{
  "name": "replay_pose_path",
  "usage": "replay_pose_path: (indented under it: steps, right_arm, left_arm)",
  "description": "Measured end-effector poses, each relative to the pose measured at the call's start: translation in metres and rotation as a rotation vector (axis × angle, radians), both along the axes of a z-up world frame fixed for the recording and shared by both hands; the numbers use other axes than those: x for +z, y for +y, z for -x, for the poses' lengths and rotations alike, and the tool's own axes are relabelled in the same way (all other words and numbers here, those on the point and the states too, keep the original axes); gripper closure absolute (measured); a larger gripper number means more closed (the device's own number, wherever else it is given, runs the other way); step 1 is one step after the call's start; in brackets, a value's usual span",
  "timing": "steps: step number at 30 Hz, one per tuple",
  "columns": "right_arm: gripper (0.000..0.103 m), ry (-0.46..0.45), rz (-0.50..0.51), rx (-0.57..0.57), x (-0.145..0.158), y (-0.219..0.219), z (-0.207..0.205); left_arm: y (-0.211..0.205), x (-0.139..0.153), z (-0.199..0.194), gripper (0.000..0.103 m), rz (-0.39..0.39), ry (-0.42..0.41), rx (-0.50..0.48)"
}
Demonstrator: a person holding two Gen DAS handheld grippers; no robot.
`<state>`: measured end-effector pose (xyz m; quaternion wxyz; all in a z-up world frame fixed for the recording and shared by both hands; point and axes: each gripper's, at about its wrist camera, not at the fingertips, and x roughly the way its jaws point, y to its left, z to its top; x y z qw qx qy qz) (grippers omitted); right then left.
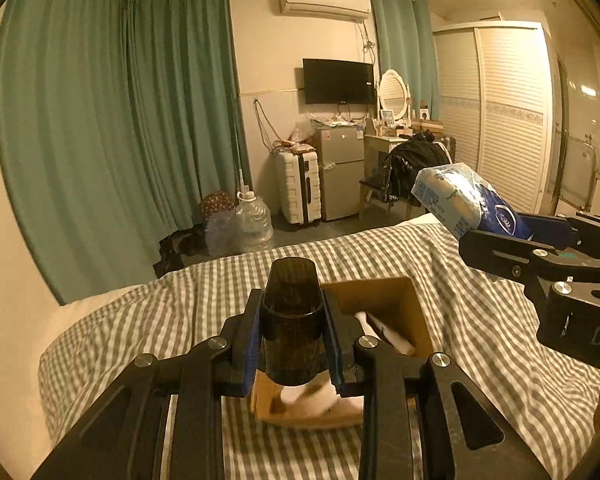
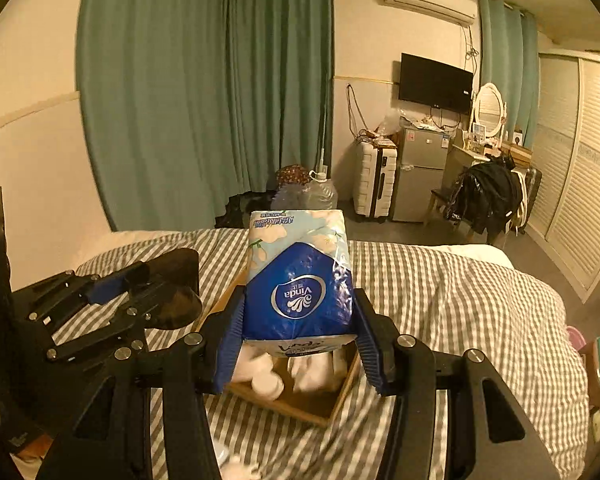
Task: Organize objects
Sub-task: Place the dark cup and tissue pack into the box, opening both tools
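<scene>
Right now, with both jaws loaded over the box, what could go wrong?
The dark cup is pinched low in the left gripper; it might tip or slip out. The tissue pack in the right gripper is soft and could sag free. The cardboard box already holds white items, so space looks tight.

My left gripper (image 1: 292, 332) and its cup (image 1: 291, 320) hide much of the box (image 1: 384, 300). The white things inside (image 2: 300, 372) are blurred; I can't identify them.
</scene>
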<state>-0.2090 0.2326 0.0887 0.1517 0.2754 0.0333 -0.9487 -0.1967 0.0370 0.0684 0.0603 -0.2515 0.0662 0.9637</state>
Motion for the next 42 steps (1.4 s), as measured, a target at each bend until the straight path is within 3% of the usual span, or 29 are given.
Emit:
replay_pose_path:
  steps: [7, 17, 29, 30, 31, 33, 37, 42]
  right_arm:
    - [0.053, -0.077, 0.041, 0.006, -0.045, -0.005, 0.063]
    - [0.053, -0.261, 0.016, 0.002, -0.147, -0.005, 0.112]
    - [0.048, -0.292, 0.009, -0.012, -0.164, -0.001, 0.113]
    - [0.042, -0.287, 0.016, -0.017, -0.162, 0.001, 0.113]
    - [0.035, -0.274, 0.029, -0.026, -0.158, 0.005, 0.111]
    - [0.033, -0.255, 0.047, -0.042, -0.151, 0.006, 0.105]
    - [0.032, -0.22, 0.088, -0.069, -0.134, 0.018, 0.093]
    - [0.027, -0.162, 0.104, -0.086, -0.103, 0.025, 0.063]
  left_arm:
    - [-0.001, -0.039, 0.062, 0.075, -0.013, -0.045, -0.019]
    - [0.007, -0.124, 0.094, 0.075, 0.033, -0.183, -0.079]
    - [0.012, -0.144, 0.099, 0.072, 0.028, -0.229, -0.103]
    - [0.012, -0.144, 0.098, 0.063, 0.029, -0.228, -0.106]
    - [0.011, -0.142, 0.096, 0.045, 0.029, -0.221, -0.106]
    - [0.008, -0.133, 0.087, 0.031, 0.027, -0.184, -0.099]
    - [0.004, -0.118, 0.074, 0.027, 0.023, -0.16, -0.094]
    - [-0.014, -0.087, 0.046, 0.012, -0.009, -0.107, -0.052]
